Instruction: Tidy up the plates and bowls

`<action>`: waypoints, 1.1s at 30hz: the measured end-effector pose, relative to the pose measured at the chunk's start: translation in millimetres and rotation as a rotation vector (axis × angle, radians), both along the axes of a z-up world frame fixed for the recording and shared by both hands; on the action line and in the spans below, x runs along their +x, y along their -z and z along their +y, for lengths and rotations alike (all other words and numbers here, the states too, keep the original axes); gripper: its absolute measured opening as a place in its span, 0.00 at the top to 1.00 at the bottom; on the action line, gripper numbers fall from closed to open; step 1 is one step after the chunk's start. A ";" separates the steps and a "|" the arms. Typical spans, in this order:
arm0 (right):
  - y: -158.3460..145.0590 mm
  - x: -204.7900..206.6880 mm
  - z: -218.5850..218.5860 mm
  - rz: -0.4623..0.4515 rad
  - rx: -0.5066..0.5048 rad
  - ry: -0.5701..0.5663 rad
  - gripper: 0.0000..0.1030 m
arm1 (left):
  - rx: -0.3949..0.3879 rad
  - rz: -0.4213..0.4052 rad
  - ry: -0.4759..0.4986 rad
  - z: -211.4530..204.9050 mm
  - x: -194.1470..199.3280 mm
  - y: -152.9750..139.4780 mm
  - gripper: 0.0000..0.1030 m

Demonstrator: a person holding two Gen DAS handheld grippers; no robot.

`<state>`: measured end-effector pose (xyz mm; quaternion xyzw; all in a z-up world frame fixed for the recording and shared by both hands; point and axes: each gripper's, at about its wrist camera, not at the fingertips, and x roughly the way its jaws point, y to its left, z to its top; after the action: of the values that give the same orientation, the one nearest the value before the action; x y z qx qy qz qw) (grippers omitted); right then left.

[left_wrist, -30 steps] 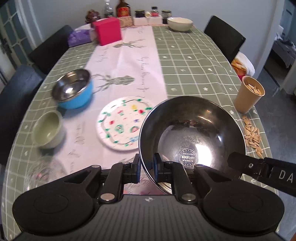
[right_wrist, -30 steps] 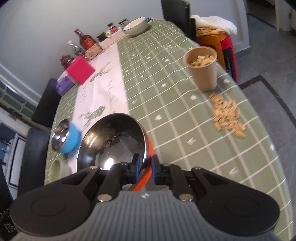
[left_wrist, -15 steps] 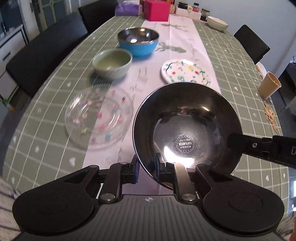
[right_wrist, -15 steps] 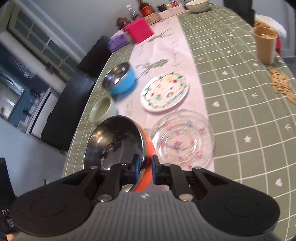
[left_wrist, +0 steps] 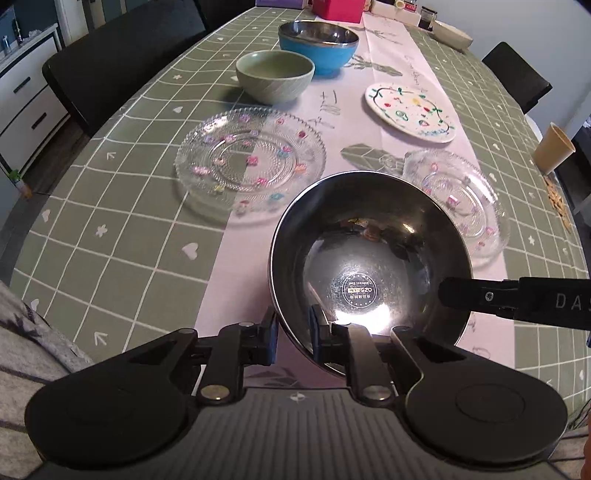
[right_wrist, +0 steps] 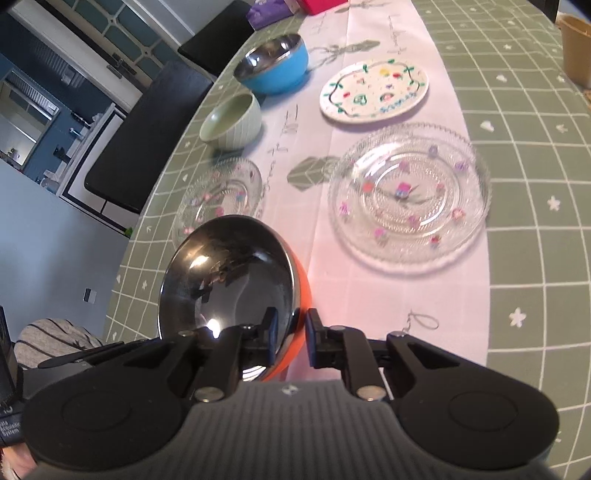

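Observation:
Both grippers hold one steel bowl with an orange outside (left_wrist: 369, 266) (right_wrist: 229, 277) above the near table end. My left gripper (left_wrist: 293, 332) is shut on its near rim; my right gripper (right_wrist: 288, 332) is shut on its opposite rim and shows in the left wrist view (left_wrist: 517, 299). On the table lie two clear glass plates (left_wrist: 251, 166) (left_wrist: 458, 195) (right_wrist: 410, 195) (right_wrist: 221, 195), a white painted plate (left_wrist: 410, 110) (right_wrist: 375, 90), a green bowl (left_wrist: 275, 75) (right_wrist: 231, 123) and a blue steel-lined bowl (left_wrist: 317, 46) (right_wrist: 273, 68).
A tan paper cup (left_wrist: 554, 147) and scattered seeds (left_wrist: 557, 199) sit at the right table edge. A pink box (left_wrist: 338, 9), jars and a white bowl (left_wrist: 452, 35) stand at the far end. Black chairs (left_wrist: 122, 55) line the left side.
Both grippers have carried the steel bowl back toward the near end of the table and lower. Both glass plates are now in view ahead of the bowl.

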<state>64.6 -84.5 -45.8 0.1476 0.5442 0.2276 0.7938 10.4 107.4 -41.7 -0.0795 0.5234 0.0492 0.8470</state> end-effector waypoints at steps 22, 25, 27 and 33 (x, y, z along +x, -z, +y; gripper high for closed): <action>-1.1 -6.2 24.0 -0.028 0.012 -0.050 0.82 | -0.002 -0.059 -0.043 23.9 -16.4 0.1 0.79; -2.6 -8.1 25.5 -0.048 -0.003 -0.049 0.82 | 0.016 -0.069 -0.040 22.1 -15.0 -0.6 0.72; -3.3 -8.7 26.5 -0.056 -0.011 -0.052 0.82 | 0.022 -0.069 -0.043 21.8 -14.6 -0.1 0.65; -4.3 -9.6 28.7 -0.068 -0.022 -0.054 0.78 | 0.040 -0.093 -0.042 19.8 -15.1 -1.0 0.43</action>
<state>55.0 -55.7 -41.5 0.1163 0.5231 0.2480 0.8071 -4.7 127.2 -40.7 -0.0758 0.4805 0.0737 0.8706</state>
